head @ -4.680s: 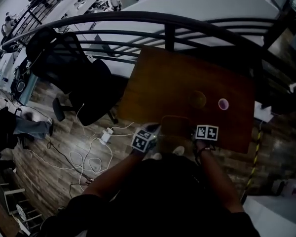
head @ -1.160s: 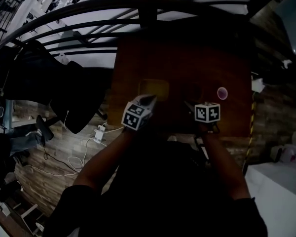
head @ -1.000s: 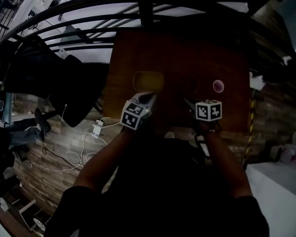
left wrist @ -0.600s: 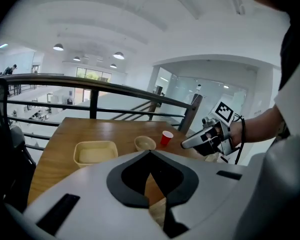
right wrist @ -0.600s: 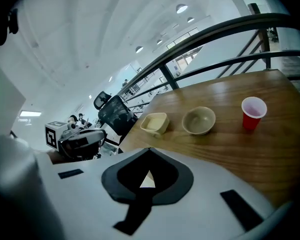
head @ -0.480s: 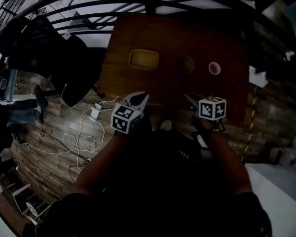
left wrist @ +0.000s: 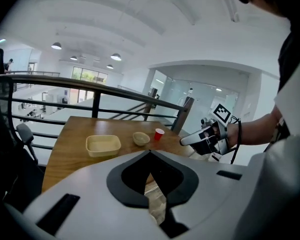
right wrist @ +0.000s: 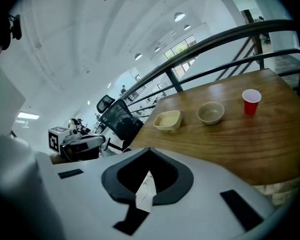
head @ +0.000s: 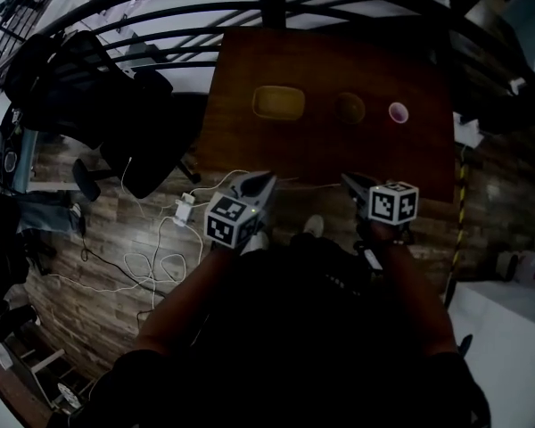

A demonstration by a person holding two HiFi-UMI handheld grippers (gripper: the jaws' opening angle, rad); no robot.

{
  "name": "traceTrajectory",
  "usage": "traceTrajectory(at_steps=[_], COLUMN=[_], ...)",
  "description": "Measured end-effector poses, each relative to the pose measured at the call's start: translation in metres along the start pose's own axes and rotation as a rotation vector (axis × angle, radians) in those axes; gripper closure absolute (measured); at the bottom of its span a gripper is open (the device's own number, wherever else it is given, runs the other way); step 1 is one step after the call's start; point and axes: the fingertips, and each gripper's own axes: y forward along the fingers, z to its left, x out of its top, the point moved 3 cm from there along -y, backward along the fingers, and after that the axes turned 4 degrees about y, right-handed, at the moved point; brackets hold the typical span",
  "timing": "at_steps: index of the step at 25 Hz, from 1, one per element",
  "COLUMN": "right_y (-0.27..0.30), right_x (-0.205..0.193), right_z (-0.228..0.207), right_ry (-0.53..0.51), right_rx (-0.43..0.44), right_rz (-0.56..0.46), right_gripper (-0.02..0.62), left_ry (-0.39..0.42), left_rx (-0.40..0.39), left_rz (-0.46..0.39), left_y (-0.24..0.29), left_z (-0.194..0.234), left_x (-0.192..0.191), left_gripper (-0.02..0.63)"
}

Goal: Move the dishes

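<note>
Left gripper view: the body of the left gripper (left wrist: pixel 150 154) covers the near edge of the table (left wrist: pixel 70 149). The surface seen through the slit between its jaws is blurred.

Right gripper view: the body of the right gripper (right wrist: pixel 149 151) covers the table's near edge.

Head view: the round bowl (head: pixel 349 107) and the cup (head: pixel 398 112), both beyond the right gripper, are too dark and small to read their contents.

Wooden table (head: pixel 330 145) bearing tray (head: pixel 279 102), bowl (head: pixel 349 107), cup (head: pixel 399 112)

Brown wood-grain table (right wrist: pixel 230 141), pale yellow dish (right wrist: pixel 168 119), beige bowl (right wrist: pixel 211 112), red cup (right wrist: pixel 251 101), black chair (right wrist: pixel 117 120), black railing (head: pixel 271 7)
</note>
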Motion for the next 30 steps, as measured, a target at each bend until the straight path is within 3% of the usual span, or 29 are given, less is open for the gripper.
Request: traceTrajectory(at_steps=[8,17,22,30], right_y=[0.011,-0.022,-0.056,-0.128], right_x=[-0.062,-0.122,-0.132,-0.166], right_z=[0.072,0.122,0.119,0.093], right_ry=[0.048,0.043,-0.001,-0.049], right_rx=[-0.033,-0.077,-0.074,-0.035], right_rz=[-0.09,-0.137,-0.14,-0.139], right_gripper=[0.584,0.584,0.584,0.584], left_ry=[0.026,0.015,0.021,0.027], left_rx=[-0.135,-0.247,-0.25,-0.179], left_rz=[-0.015,0.004,0.002,-0.022], left_y=[-0.058,-0.081,-0.085,-0.089], left_z=[-0.008,-0.048,-0.077,-0.152], left_x=[-0.024,-0.052,-0.05,-0.058], left_gripper=[0.615,0.615,0.615,0.615])
